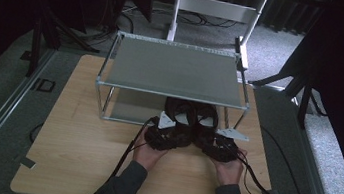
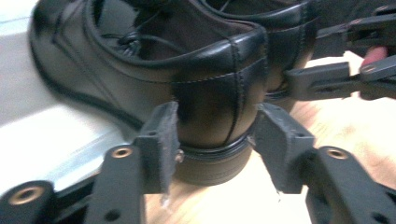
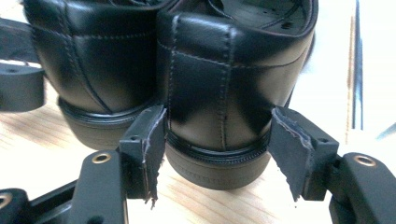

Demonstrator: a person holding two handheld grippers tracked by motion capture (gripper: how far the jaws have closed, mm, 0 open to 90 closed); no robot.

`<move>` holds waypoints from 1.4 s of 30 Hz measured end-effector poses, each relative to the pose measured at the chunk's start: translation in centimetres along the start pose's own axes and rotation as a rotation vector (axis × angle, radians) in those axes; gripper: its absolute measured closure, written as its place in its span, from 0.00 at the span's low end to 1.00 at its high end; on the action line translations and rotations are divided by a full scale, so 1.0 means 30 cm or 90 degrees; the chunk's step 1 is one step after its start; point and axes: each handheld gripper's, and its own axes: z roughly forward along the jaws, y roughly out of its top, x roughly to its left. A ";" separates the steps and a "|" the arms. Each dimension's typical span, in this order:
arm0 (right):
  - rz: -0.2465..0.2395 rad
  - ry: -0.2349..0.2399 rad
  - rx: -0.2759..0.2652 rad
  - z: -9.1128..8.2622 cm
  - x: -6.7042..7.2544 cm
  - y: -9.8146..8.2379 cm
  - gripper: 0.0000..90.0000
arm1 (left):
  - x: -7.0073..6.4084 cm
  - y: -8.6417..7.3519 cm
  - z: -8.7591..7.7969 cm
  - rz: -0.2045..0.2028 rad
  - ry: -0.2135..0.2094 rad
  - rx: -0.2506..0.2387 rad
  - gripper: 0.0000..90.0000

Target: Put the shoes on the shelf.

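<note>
a wooden table [image 1: 76, 155] carries a metal rack [image 1: 173, 72] with a grey upper shelf, standing toward the far edge. two black leather shoes sit side by side at the rack's near side, toes tucked in under the upper shelf on the lower shelf, heels sticking out toward the person over the bare wood.

the left shoe [image 1: 180, 116] has its heel between the jaws of the left gripper [image 1: 167, 134], held in the person's left hand [image 1: 147, 152] near the middle of the table. in the left gripper view the heel [image 2: 217, 116] stands between the two pads; the left pad [image 2: 161, 144] lies against or just beside the heel's side and the right pad [image 2: 275, 144] sits just off it at the sole's edge, so the jaws are wide apart and i cannot tell that they press on the leather.

the right shoe [image 1: 206, 119] touches the left one along its side. the right gripper [image 1: 219, 146], in the person's right hand [image 1: 229, 170], straddles its heel. in the right gripper view the heel [image 3: 219, 93] sits between the pads: the left pad [image 3: 149, 149] is at the heel's edge, while the right pad [image 3: 292, 149] stands clear with a visible gap, so these jaws are open around the heel without clamping it.
</note>
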 end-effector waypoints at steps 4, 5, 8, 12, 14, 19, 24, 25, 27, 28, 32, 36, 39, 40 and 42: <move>-0.010 0.002 0.004 0.018 0.023 0.014 0.43 | 0.040 0.007 0.000 -0.029 0.002 0.000 0.58; -0.011 -0.001 0.004 0.022 0.026 0.018 0.43 | 0.047 0.010 0.004 -0.029 0.005 -0.002 0.58; -0.001 0.000 0.004 0.042 0.021 0.026 0.43 | 0.058 0.015 0.016 -0.033 0.006 -0.004 0.58; 0.005 0.001 0.004 0.056 0.012 0.034 0.43 | 0.068 0.021 0.029 -0.035 0.014 -0.007 0.59; 0.026 0.002 0.002 0.085 0.002 0.043 0.43 | 0.083 0.030 0.043 -0.039 0.026 -0.007 0.61; 0.024 -0.005 -0.004 0.111 0.008 0.054 0.43 | 0.093 0.038 0.054 -0.036 0.047 -0.006 0.63; 0.019 -0.012 -0.003 0.131 0.020 0.067 0.43 | 0.104 0.039 0.058 -0.038 0.064 -0.008 0.64; 0.021 -0.011 -0.003 0.132 0.020 0.068 0.43 | 0.105 0.038 0.058 -0.040 0.065 -0.008 0.64; 0.024 -0.009 -0.001 0.134 0.018 0.068 0.43 | 0.104 0.038 0.058 -0.040 0.067 -0.008 0.63; 0.024 -0.008 0.001 0.134 0.017 0.069 0.43 | 0.103 0.037 0.058 -0.042 0.068 -0.008 0.63; 0.015 -0.006 0.007 0.124 0.008 0.064 0.45 | 0.103 0.029 0.035 -0.047 0.056 -0.012 0.59; 0.023 -0.003 0.009 0.094 -0.015 0.041 0.45 | 0.123 0.009 -0.016 -0.057 0.044 -0.011 0.59; 0.004 0.000 0.028 0.065 -0.036 0.012 0.44 | 0.138 -0.015 -0.055 -0.062 0.038 -0.006 0.58; -0.001 0.002 0.034 0.058 -0.041 0.005 0.44 | 0.145 -0.030 -0.070 -0.066 0.034 -0.004 0.57; -0.010 0.002 0.044 0.037 -0.058 -0.020 0.43 | 0.152 -0.056 -0.094 -0.066 0.036 0.004 0.56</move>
